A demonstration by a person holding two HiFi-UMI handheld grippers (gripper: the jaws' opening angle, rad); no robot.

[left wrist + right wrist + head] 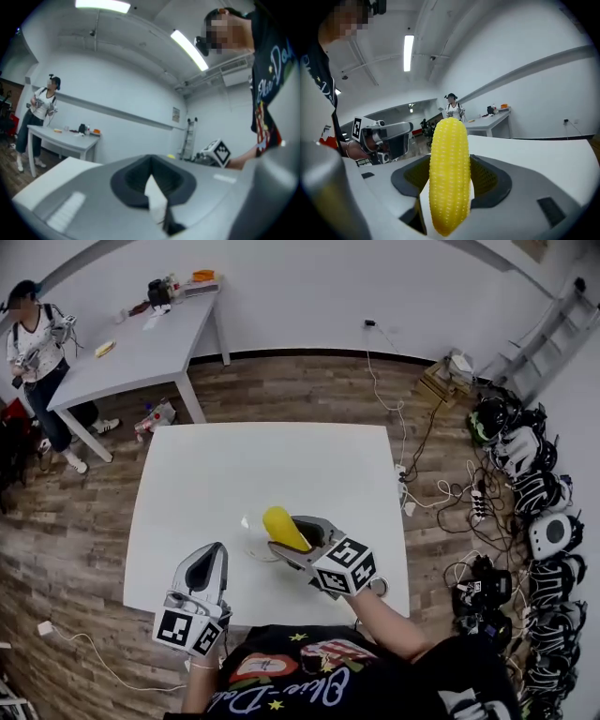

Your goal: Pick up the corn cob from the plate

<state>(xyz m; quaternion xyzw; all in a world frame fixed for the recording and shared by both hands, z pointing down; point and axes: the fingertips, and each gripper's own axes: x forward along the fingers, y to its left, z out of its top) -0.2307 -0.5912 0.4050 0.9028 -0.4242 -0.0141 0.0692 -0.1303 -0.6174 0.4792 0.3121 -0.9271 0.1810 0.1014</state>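
The corn cob (449, 176) is gripped by my right tongs (450, 187): their dark pads press on its two sides, about a cob's width apart, and the yellow cob stands up between them, its rounded tip well past the jaw ends. From the head view the corn cob (284, 528) leans up and to the left out of the right tongs (296, 532), over the near half of the white desk (262, 460). Just under it I can barely pick out the pale rim of the plate (255, 555) against the desk top; I cannot tell whether the cob touches it. My left tongs (217, 551) hover near the desk's front edge, left of the cob and apart from it. In the left gripper view the left tongs (153, 194) are drawn together with only a thin white sliver showing between the pads, and nothing is in them. Further off, a grey table (141, 343) stands at the back left with a person (37, 357) beside it, and a tangle of cables and headgear (534, 512) lines the wooden floor (75, 521) on the right.
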